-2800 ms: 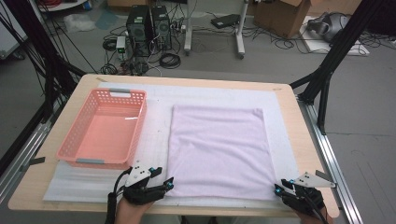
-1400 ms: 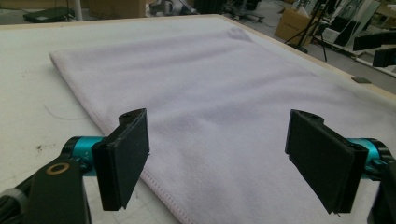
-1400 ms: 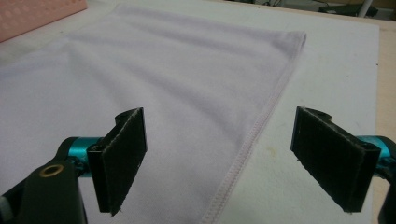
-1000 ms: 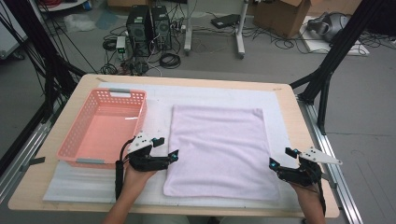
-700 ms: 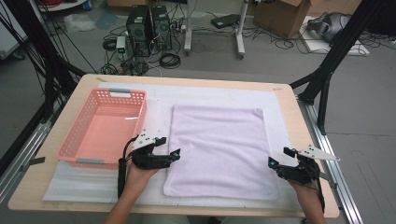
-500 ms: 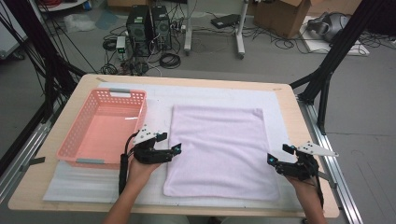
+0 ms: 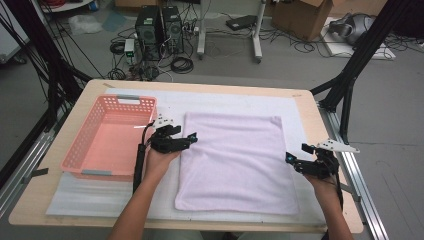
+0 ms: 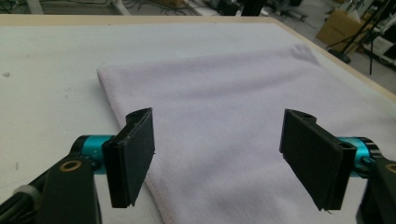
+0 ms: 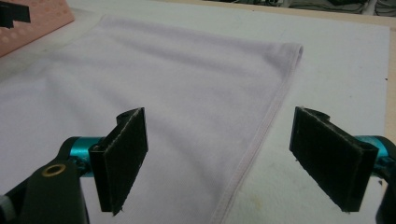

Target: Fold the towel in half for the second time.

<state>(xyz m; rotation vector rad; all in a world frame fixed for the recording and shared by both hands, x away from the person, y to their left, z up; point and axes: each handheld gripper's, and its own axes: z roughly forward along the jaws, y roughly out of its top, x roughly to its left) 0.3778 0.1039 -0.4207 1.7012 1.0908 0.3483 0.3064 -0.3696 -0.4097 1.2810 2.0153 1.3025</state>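
A lilac towel (image 7: 235, 160) lies spread flat on the white mat in the middle of the table. My left gripper (image 7: 192, 138) hovers at the towel's left edge, in its far half, beside the pink basket (image 7: 107, 137). Its jaws stand open and have just been closing a little; in the left gripper view (image 8: 217, 116) the towel (image 8: 224, 84) and its hem lie below and between them, unpressed. My right gripper (image 7: 296, 154) is at the towel's right edge, open. In the right gripper view (image 9: 219, 114) its jaws straddle the hem of the towel (image 9: 177, 70).
The white foam mat (image 7: 230, 102) covers most of the wooden table (image 7: 45, 200). The empty basket (image 9: 37, 18) stands at the left. Metal rails run along both table sides, with black frame struts (image 7: 350, 75) behind. Computers and cables lie on the floor beyond.
Both hands have moved away from the table's front edge, along the towel's sides. The left gripper went from the near left corner to the far half of the left edge.
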